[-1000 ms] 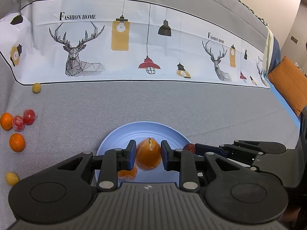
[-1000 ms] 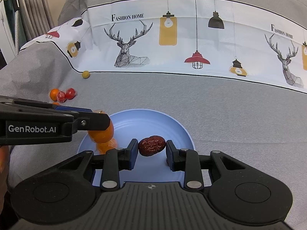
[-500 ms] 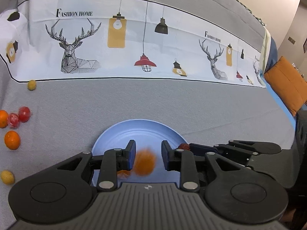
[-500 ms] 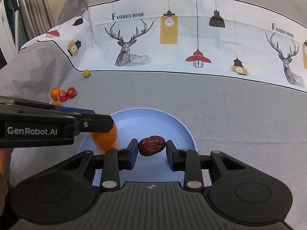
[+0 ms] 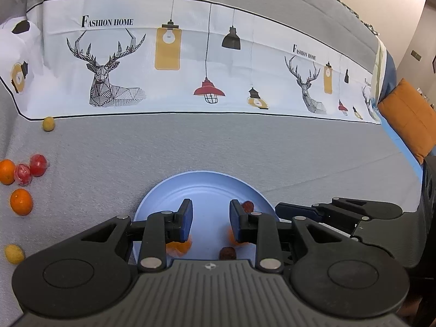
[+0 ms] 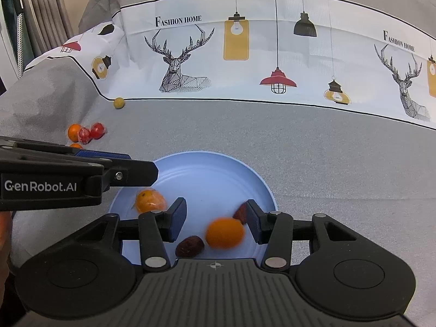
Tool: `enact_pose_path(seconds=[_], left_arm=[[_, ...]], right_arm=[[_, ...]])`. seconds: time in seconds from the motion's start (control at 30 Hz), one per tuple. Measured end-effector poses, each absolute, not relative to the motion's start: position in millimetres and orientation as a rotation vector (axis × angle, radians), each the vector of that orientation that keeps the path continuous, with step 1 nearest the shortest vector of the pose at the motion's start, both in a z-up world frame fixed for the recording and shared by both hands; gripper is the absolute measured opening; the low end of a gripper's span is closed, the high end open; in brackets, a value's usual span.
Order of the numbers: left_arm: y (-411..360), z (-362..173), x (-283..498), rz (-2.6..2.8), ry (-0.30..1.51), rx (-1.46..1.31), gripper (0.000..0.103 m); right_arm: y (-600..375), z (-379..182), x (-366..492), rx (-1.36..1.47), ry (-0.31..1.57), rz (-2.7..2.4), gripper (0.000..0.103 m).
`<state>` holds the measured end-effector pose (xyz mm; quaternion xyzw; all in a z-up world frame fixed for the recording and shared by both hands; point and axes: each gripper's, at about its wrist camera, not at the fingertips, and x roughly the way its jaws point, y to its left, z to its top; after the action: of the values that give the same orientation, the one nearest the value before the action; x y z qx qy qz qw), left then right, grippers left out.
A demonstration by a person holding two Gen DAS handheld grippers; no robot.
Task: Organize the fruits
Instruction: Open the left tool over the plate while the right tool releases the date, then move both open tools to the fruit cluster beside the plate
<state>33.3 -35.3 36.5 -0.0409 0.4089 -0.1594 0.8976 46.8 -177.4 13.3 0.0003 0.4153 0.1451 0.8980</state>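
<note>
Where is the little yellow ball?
In the right wrist view, the yellow ball sits far left on the grey cloth, touching the deer banner's bottom edge.

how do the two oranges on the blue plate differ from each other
The left orange looks sharp, with a mottled skin and a dark dimple; the middle orange is blurred and looks smooth. The left orange lies near the plate's left rim, under the left tongs; the middle orange lies between the open right tongs, beside a dark date. Both are orange, similar in size, and neither is gripped.
</note>
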Motion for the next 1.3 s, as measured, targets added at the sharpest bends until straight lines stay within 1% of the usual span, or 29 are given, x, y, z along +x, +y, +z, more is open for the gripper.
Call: enact_pose_path(seconds=[0.33, 0.43, 0.6, 0.67, 0.73, 0.8, 0.93, 1.03, 1.07, 1.1, 1.17, 1.23, 1.3], left_arm=[[-35.3, 36.1, 32.8, -0.326, 0.847, -0.082, 0.032], [-34.2, 36.2, 32.9, -0.32, 0.842, -0.079, 0.03], [-29.5, 36.2, 34.8, -0.287, 0.84, -0.076, 0.017], [-24.7, 37.3, 36.0, -0.268, 0.838, -0.082, 0.017], [-18.9, 38.5, 37.0, -0.242, 0.84, -0.09, 0.016], [-9.5, 40.3, 38.8, -0.213, 0.847, -0.106, 0.016], [26.1, 46.7, 59.4, -0.12, 0.903, -0.162, 0.016], [69.6, 49.8, 83.6, -0.015, 0.957, -0.243, 0.019], [82.0, 48.9, 89.1, 0.024, 0.965, -0.254, 0.022], [95.0, 45.9, 93.9, 0.066, 0.971, -0.264, 0.03], [119.3, 34.1, 98.2, 0.144, 0.993, -0.291, 0.041], [138.8, 21.2, 103.1, 0.219, 1.066, -0.344, 0.041], [148.1, 19.6, 107.1, 0.233, 1.067, -0.373, 0.049]], right_arm=[[-177.1, 13.4, 47.4, 0.0, 0.861, 0.299, 0.05], [-176.7, 13.3, 47.3, 0.0, 0.86, 0.298, 0.05], [-178.5, 14.1, 48.4, -0.002, 0.849, 0.296, 0.05], [-178.7, 15.2, 48.7, -0.002, 0.842, 0.293, 0.05], [-179.1, 16.4, 48.8, 0.001, 0.835, 0.291, 0.045], [-179.0, 17.8, 48.9, 0.004, 0.828, 0.295, 0.033], [-178.1, 20.6, 50.6, 0.017, 0.819, 0.305, 0.032], [-176.4, 24.0, 52.6, 0.034, 0.808, 0.312, 0.032], [-175.1, 25.2, 52.8, 0.04, 0.805, 0.316, 0.032], [-173.3, 25.9, 52.7, 0.043, 0.804, 0.32, 0.032], [-168.1, 26.4, 52.9, 0.049, 0.805, 0.333, 0.032], [-162.0, 26.3, 53.4, 0.051, 0.806, 0.351, 0.033], [-153.6, 27.2, 53.4, 0.047, 0.803, 0.371, 0.033]])
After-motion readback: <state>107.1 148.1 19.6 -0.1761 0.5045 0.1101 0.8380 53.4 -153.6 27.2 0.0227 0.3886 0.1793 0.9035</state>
